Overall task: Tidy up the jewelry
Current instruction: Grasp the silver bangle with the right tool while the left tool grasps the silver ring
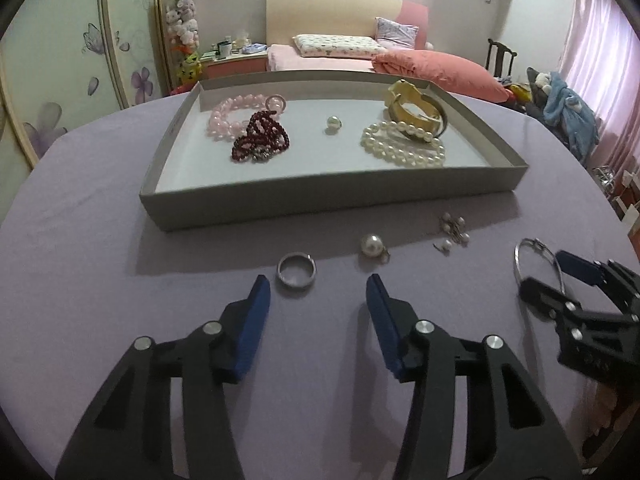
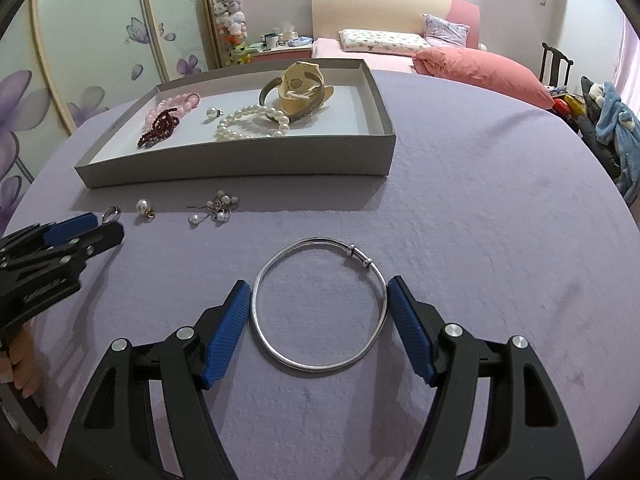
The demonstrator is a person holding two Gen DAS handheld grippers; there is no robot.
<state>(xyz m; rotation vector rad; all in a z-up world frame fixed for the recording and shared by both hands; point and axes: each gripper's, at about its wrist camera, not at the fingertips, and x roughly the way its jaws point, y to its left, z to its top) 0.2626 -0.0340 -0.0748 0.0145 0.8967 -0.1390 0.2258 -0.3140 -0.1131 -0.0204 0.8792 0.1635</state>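
Observation:
A grey tray point(image 1: 280, 204) point(image 2: 240, 164) on the purple cloth holds pink beads point(image 1: 232, 114), dark red beads point(image 1: 260, 138), a loose pearl point(image 1: 333, 122), a white pearl bracelet point(image 1: 404, 146) and a gold bangle point(image 1: 416, 114). In front of it lie a silver ring point(image 1: 297, 270) point(image 2: 111, 212), a pearl earring point(image 1: 373, 245) point(image 2: 143, 206) and small pearl pieces point(image 1: 452, 230) point(image 2: 218, 206). My left gripper point(image 1: 318, 284) is open just behind the ring. My right gripper point(image 2: 318, 288) is open with its pads on either side of a silver bangle point(image 2: 320, 306) point(image 1: 520, 260) lying flat.
The round table's purple cloth point(image 2: 500, 220) stretches to the right of the tray. A bed with pink bedding point(image 1: 420, 60) stands behind the table, a wardrobe point(image 1: 60, 80) at left, a chair with clothes point(image 1: 560, 104) at right.

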